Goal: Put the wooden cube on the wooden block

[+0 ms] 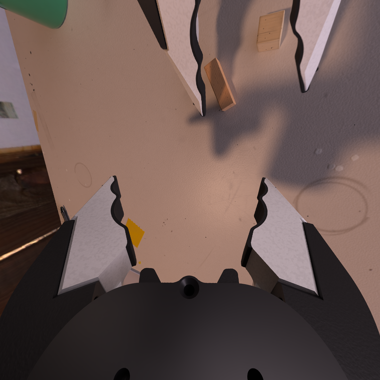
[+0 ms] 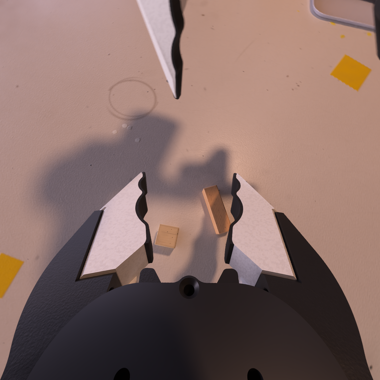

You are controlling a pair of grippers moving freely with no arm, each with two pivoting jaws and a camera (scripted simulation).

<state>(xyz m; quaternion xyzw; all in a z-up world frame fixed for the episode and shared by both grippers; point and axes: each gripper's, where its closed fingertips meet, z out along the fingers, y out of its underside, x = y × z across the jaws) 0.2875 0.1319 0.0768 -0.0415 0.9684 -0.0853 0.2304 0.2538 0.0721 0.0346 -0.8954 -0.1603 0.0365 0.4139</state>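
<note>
Right gripper (image 2: 189, 218) was held open above the table (image 2: 61, 61), cube (image 2: 166, 237) and block (image 2: 216, 209) lying apart between its fingers, presumably for cube pickup; left gripper (image 1: 189, 218) was open, empty, clear.

green cup (image 1: 39, 12), yellow tape squares (image 2: 350, 72) — beige table (image 2: 61, 51)
</note>
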